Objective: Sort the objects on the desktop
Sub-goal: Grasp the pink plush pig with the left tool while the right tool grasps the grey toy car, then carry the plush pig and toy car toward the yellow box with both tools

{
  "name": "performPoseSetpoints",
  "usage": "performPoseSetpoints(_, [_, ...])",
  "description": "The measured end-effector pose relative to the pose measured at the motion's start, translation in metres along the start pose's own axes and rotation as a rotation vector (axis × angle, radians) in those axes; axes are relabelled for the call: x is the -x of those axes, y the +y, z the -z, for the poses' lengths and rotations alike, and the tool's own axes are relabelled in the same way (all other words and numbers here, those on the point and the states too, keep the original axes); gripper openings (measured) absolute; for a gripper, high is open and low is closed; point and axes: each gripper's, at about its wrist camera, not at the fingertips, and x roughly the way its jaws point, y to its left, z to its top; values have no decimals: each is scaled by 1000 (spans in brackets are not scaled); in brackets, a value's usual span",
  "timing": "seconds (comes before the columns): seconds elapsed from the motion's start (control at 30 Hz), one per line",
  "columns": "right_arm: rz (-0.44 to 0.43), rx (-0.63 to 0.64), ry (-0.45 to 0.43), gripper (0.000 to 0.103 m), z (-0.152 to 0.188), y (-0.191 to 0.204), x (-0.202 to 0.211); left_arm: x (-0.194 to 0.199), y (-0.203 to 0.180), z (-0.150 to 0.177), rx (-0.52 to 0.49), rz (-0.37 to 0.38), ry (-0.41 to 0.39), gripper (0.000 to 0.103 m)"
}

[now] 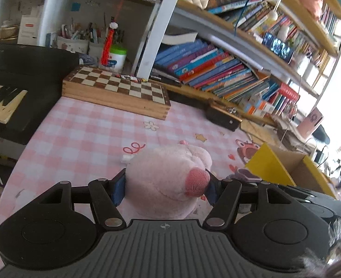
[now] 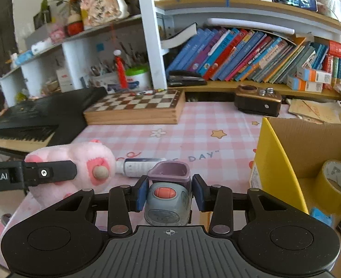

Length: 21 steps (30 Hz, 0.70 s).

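The pink plush toy (image 1: pixel 168 180) sits squeezed between the blue pads (image 1: pixel 119 190) of the left tool (image 1: pixel 164 188), over the near part of the worktop (image 1: pixel 82 136) with its pink checked cloth. The right tool (image 2: pixel 169 193) holds a small grey toy car (image 2: pixel 168 199) with a purple top, just left of the cardboard box (image 2: pixel 309 143) with the yellow flap. Inside the box lies a roll of yellow tape (image 2: pixel 337 180). A white tube (image 2: pixel 140 165) lies on the cloth between the plush toy and the toy car. A chessboard (image 2: pixel 135 106) rests at the far side, with a black keyboard (image 2: pixel 31 125) to its left.
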Motion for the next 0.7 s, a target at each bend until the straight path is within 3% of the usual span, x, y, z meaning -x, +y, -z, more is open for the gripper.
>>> performPoseSetpoints(0.7, [-11, 20, 19, 40, 50, 24, 100, 111, -6, 48, 4, 77, -53, 62])
